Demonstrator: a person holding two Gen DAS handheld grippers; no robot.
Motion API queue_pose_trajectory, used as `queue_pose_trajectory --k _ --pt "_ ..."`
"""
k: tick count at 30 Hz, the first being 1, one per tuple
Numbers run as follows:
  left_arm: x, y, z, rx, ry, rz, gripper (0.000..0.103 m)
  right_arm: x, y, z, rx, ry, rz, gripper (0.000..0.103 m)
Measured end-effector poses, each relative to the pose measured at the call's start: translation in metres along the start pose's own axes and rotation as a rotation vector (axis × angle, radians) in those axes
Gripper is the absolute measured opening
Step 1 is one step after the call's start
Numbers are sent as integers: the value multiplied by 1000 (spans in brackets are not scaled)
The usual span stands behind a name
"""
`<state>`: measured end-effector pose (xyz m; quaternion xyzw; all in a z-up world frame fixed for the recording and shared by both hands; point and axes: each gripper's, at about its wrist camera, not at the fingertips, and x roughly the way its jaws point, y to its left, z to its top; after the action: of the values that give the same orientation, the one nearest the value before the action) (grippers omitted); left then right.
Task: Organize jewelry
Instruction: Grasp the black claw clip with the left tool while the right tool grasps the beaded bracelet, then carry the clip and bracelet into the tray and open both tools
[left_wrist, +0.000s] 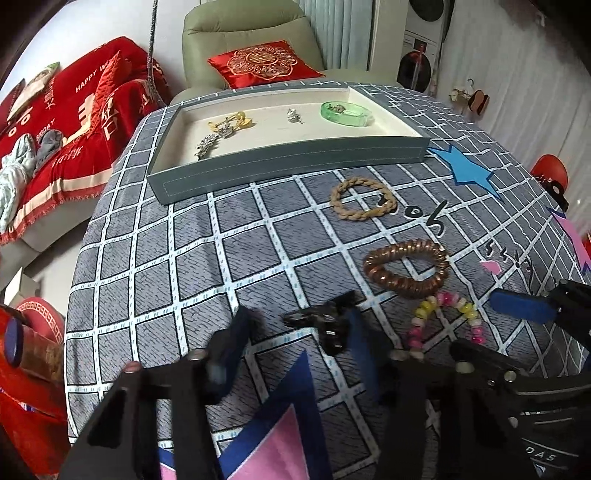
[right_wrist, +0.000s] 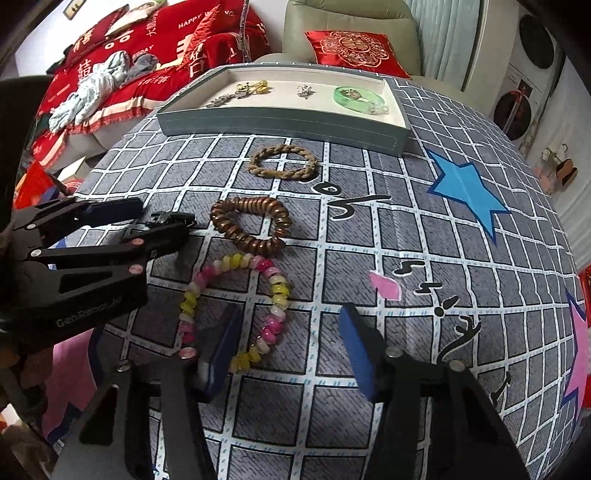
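Observation:
A grey tray (left_wrist: 291, 162) (right_wrist: 280, 123) at the far side holds a green bangle (left_wrist: 346, 113) (right_wrist: 357, 96), gold and silver pieces (left_wrist: 225, 127) (right_wrist: 243, 90). On the checked cloth lie a tan braided bracelet (left_wrist: 364, 198) (right_wrist: 283, 161), a copper coil tie (left_wrist: 406, 266) (right_wrist: 251, 225) and a pink-yellow coil tie (left_wrist: 445, 321) (right_wrist: 236, 314). My left gripper (left_wrist: 295, 328) (right_wrist: 155, 218) is open around a small black clip (left_wrist: 325, 321) (right_wrist: 170, 218). My right gripper (right_wrist: 288, 347) is open and empty, its left finger over the pink-yellow tie.
A sofa with a red blanket (left_wrist: 66, 122) stands at the left. A green armchair with a red cushion (left_wrist: 264, 62) stands behind the table. The cloth carries a blue star (right_wrist: 465, 188) at the right. The table edge curves off at the left and right.

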<state>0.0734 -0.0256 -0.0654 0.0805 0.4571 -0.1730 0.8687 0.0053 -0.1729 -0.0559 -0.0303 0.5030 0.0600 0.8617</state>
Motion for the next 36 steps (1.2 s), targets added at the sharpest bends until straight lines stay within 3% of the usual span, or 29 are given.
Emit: queue_pose_trajectory --k 1,8,11,12,30,36 --pt "-1 -1 0 3 -2 -3 51 0 1 0 -2 0 1 49" --pt "-4 0 -4 7 -13 -15 51 -1 7 1 -23 1 18 33" --pt "-5 3 -5 -8 -15 -26 51 -2 8 1 -23 -1 22 15" --pt "-5 4 -5 -12 -16 -27 51 -2 7 1 -20 -1 25 13" --pt "-11 15 -3 -60 -27 -33 51 -14 -23 10 71 -26 94 11" --pt "-12 15 -2 -62 -30 -34 51 -5 -23 10 70 12 131 12"
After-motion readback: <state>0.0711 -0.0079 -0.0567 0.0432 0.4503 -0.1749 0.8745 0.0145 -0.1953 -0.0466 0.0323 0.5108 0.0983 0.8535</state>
